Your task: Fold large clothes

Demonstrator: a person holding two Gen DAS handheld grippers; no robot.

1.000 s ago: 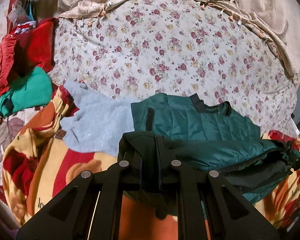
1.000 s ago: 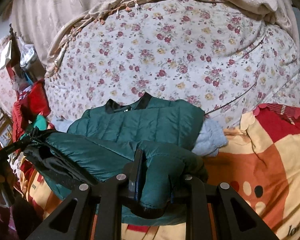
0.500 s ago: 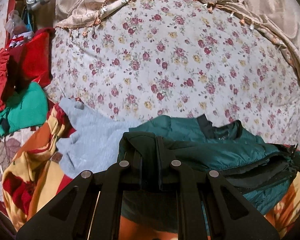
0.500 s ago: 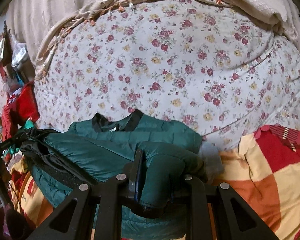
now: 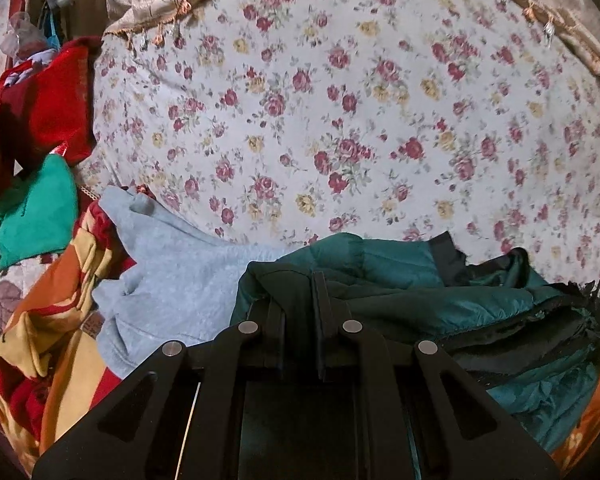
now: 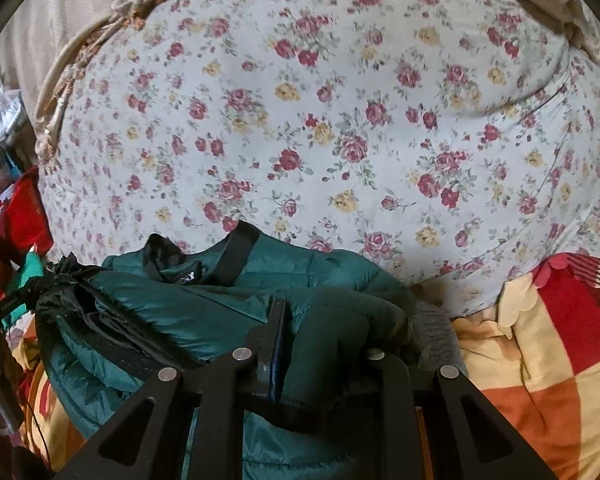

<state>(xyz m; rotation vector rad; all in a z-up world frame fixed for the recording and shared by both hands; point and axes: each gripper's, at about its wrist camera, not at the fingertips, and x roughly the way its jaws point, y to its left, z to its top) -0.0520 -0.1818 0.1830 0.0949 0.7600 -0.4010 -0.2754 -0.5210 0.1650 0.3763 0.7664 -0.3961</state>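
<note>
A bed fills both views, covered by a white floral quilt (image 5: pixel 340 120) with red and yellow roses. A beige fringed cloth (image 5: pixel 152 4) is bunched along the bed's far edge. Nearer the camera the bed carries a blanket (image 6: pixel 540 360) in red, orange and cream blocks. At the bed's left side lie a red garment (image 5: pixel 52 104) and a bright green garment (image 5: pixel 32 216), and a pale grey sweatshirt (image 5: pixel 172 280) rests on the blanket, just beside the jacket.

The dark green quilted jacket (image 5: pixel 400 264), with black collar and lining, lies doubled over on the blanket at the near edge of the floral quilt, its collar towards the quilt.

The left gripper (image 5: pixel 300 292) points downward at a slant and is clenched on a fold of the jacket's dark fabric, which bunches over its fingertips. The right gripper (image 6: pixel 320 320) points down at a similar slant and is clamped on a thick padded roll of the same jacket, the green fabric bulging between its fingers. In the right wrist view the left gripper's tip shows at the far left, with the jacket's edge stretched from it.
</note>
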